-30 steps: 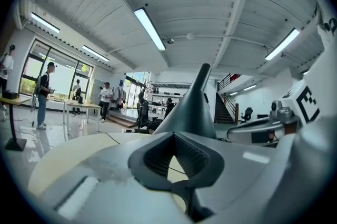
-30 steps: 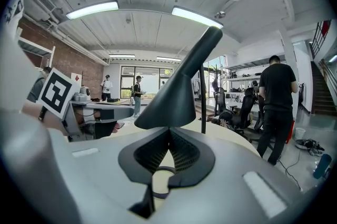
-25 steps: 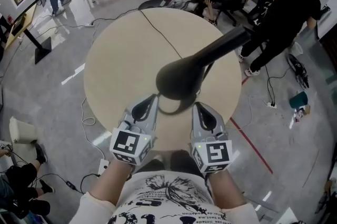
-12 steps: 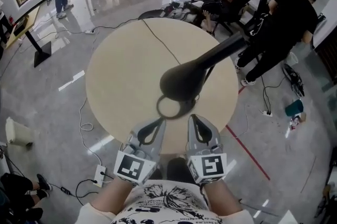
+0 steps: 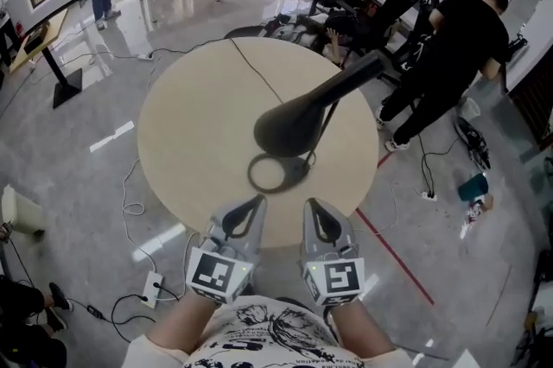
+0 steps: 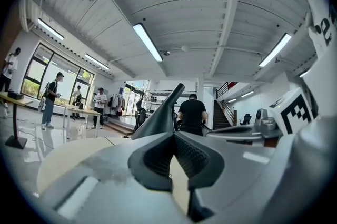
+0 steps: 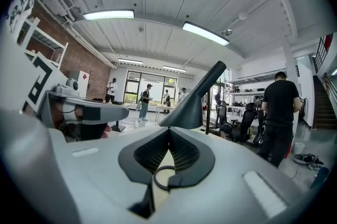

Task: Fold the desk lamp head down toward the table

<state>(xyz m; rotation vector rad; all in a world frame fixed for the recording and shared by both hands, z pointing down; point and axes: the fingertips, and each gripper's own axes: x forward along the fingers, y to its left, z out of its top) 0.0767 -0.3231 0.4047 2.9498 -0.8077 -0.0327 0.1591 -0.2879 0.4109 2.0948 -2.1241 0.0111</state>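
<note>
Our left claw [image 5: 254, 201] and right claw [image 5: 309, 204] are closed on nothing, and we think the stiff lamp head [image 5: 289, 126] needs pushing on top.

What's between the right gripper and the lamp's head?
The lamp's ring-shaped base, lying on the round table, sits between the right hand-held gripper and the lamp head; the head view shows it.

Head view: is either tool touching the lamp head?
No, the left tool and right tool sit at the near edge of the table, short of the lamp head.
</note>
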